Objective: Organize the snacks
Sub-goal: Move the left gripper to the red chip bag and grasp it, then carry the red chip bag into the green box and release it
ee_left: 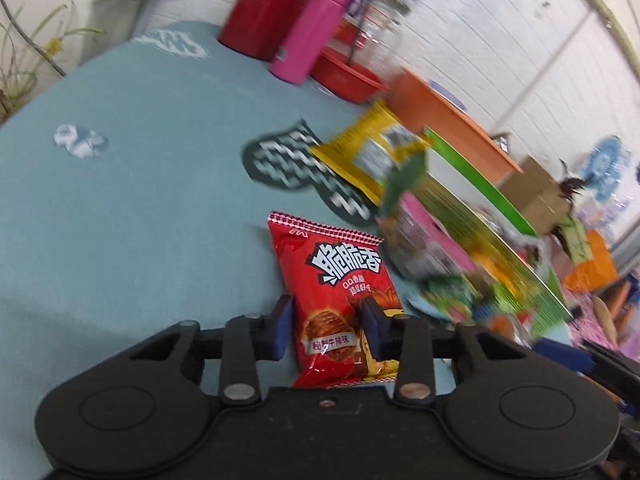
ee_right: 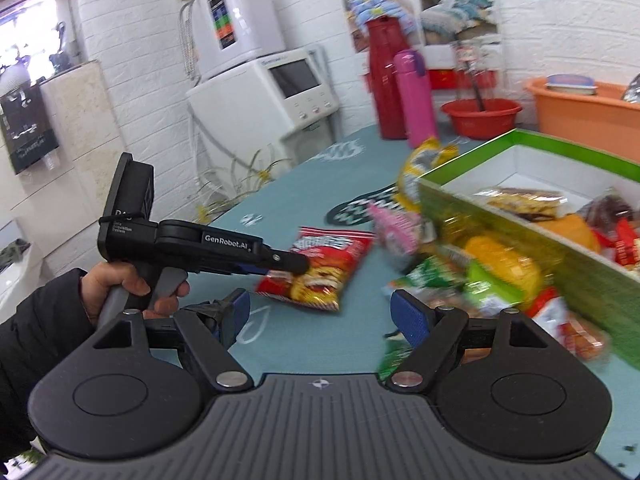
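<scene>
Table (ee_left: 132, 184): a teal cloth with dark and white patterned patches is spreading out under and ahead of both my claws.
Green box (ee_right: 532, 240): it is standing to the right of my right claw, open-topped, white inside, already holding several wrapped snacks.
Orange tub (ee_right: 584, 116): it is sitting beyond the green box, far ahead and to the right of my right claw.
Red thermos (ee_right: 386, 80): it is standing upright at the far end of the table, well ahead of both claws, with a pink bottle (ee_right: 416, 96) just beside it and a red basin (ee_right: 480, 116) to their right.
Loose snack pile (ee_right: 480, 276): blurred green, yellow and pink packets are lying against the near wall of the box, just ahead and right of my right claw.
Yellow packet (ee_left: 372, 152): it is lying ahead and to the right of my left claw, beside the box corner, apart from the red bag.
Red chip bag (ee_left: 340, 300): it is lying flat on the cloth, its near half sitting between the pads of my left claw.
Left claw (ee_left: 326, 332): its jaws are standing half-closed around the red chip bag; the right pad is touching the bag's edge, the left pad is just beside it, so I cannot tell whether it is truly pinching.
Right claw (ee_right: 324, 320): its jaws are standing spread wide with only bare cloth between them.
My hand (ee_right: 132, 288): it is gripping the left claw's handle, left of my right claw.
</scene>
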`<state>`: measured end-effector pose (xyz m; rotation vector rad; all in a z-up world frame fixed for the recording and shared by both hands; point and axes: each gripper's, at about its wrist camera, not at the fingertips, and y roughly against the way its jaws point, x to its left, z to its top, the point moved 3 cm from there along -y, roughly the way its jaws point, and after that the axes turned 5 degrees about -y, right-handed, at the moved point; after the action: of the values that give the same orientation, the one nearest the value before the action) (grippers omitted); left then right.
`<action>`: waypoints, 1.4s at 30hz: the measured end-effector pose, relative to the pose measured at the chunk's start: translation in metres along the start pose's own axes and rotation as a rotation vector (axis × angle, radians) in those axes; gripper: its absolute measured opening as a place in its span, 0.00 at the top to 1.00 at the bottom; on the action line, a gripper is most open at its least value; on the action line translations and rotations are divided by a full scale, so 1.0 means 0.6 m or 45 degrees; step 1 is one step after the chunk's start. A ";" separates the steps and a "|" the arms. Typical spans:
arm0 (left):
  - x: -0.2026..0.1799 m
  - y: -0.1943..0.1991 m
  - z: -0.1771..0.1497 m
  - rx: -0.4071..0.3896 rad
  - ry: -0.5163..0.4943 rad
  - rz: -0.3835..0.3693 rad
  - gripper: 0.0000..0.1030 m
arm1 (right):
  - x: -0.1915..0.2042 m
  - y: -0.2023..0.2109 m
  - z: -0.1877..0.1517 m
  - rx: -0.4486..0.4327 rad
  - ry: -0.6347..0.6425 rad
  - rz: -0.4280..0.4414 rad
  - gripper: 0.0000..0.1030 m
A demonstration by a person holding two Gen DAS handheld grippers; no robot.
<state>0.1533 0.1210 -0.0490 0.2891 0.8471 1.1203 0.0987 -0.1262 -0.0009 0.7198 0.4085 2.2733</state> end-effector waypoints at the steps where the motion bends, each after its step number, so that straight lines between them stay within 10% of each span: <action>1: -0.003 0.009 -0.012 0.005 0.000 -0.018 0.39 | 0.005 -0.009 -0.004 0.020 0.006 0.014 0.00; 11: -0.009 0.056 -0.045 -0.034 0.033 -0.069 0.10 | 0.041 -0.087 -0.035 0.183 0.060 0.056 0.00; 21: -0.012 0.039 -0.044 -0.021 0.023 -0.062 0.11 | 0.046 -0.117 -0.038 0.155 0.179 0.001 0.00; 24: -0.016 0.040 -0.049 -0.024 -0.002 -0.013 0.26 | 0.050 -0.118 -0.040 0.144 0.239 -0.054 0.00; 27: -0.020 0.047 -0.053 -0.055 0.022 0.014 0.26 | 0.051 -0.111 -0.041 0.134 0.278 -0.092 0.28; 31: -0.035 0.064 -0.044 -0.110 0.018 -0.008 0.27 | 0.045 -0.087 -0.033 0.066 0.252 -0.087 0.39; 42: -0.139 0.064 0.035 -0.226 -0.127 -0.138 0.27 | 0.017 -0.010 0.037 -0.186 0.287 -0.199 0.39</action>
<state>0.1284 0.0688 0.0251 0.1486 0.6624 1.0631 0.1092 -0.1132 0.0175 0.3468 0.3846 2.2149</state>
